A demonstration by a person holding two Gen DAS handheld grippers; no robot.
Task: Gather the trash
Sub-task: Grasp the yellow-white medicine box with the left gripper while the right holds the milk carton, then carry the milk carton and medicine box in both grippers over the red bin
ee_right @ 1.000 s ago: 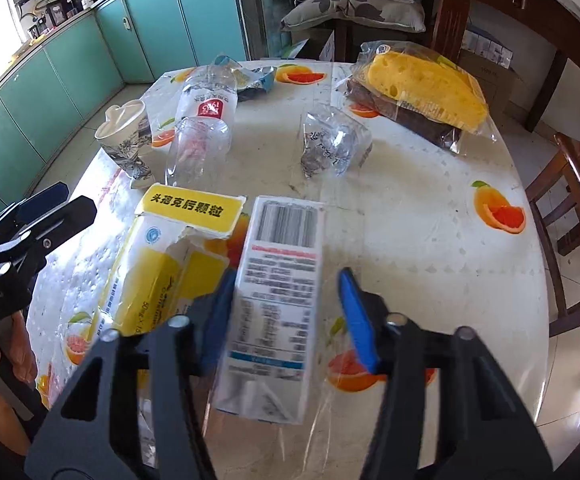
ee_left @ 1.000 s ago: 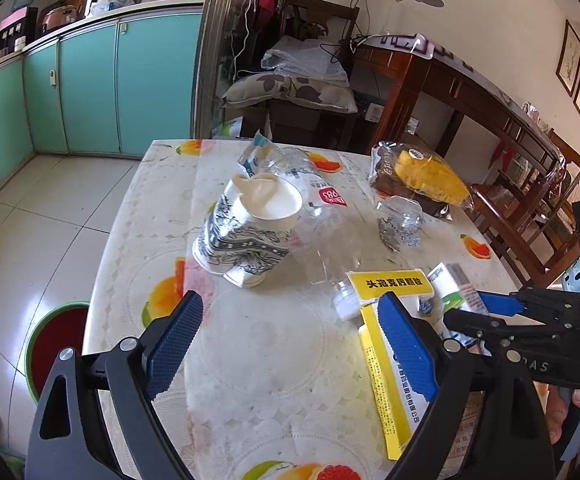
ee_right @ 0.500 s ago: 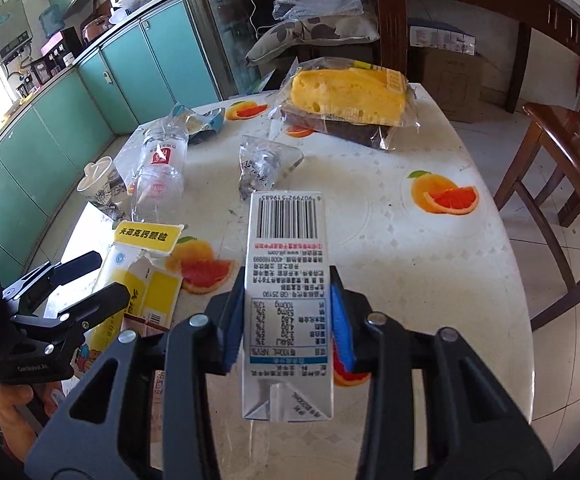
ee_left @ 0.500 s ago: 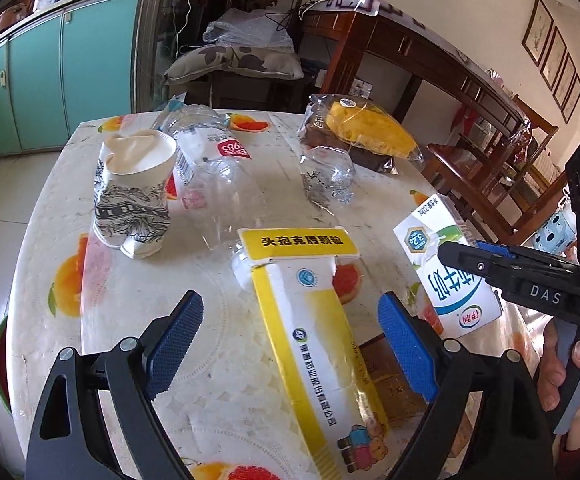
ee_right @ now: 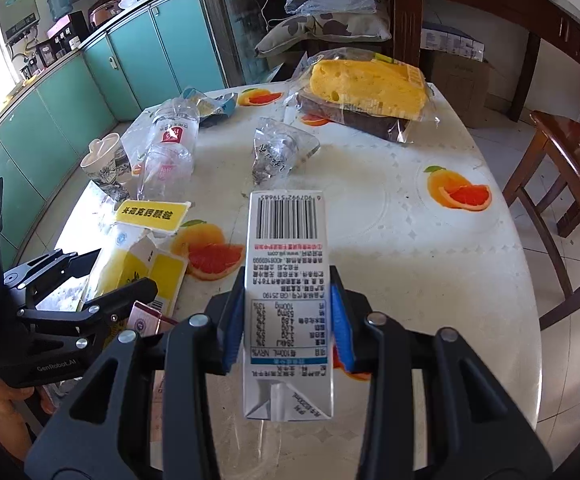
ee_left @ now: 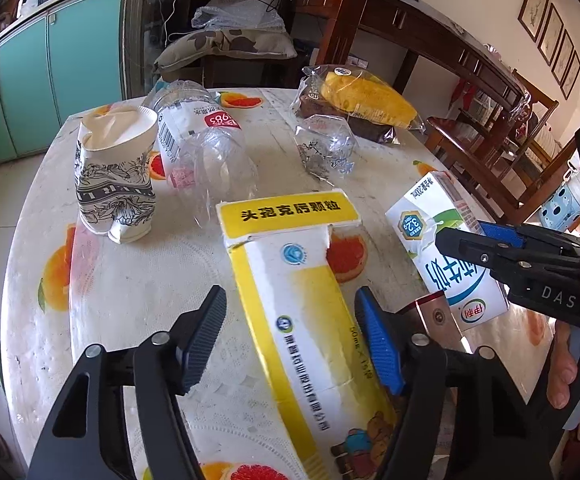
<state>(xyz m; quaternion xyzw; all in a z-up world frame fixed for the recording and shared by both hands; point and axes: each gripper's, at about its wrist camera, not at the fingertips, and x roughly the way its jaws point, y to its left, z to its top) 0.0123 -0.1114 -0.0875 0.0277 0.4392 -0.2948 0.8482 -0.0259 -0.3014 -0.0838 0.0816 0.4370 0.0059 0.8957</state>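
My right gripper is shut on a white milk carton and holds it above the table; the carton also shows in the left wrist view. My left gripper is open, its jaws on either side of a flattened yellow and white medicine box lying on the table; the box also shows in the right wrist view. A crushed paper cup, a clear plastic bottle and a crumpled clear wrapper lie further back.
A bagged yellow cake sits at the far right of the round table with its fruit-print cloth. Wooden chairs stand to the right. Teal cabinets line the left wall. A small pink box lies near the left gripper.
My right gripper closed on the milk carton and lifted it off the table. My left gripper moved right and forward over the yellow box, and its jaws narrowed around it.
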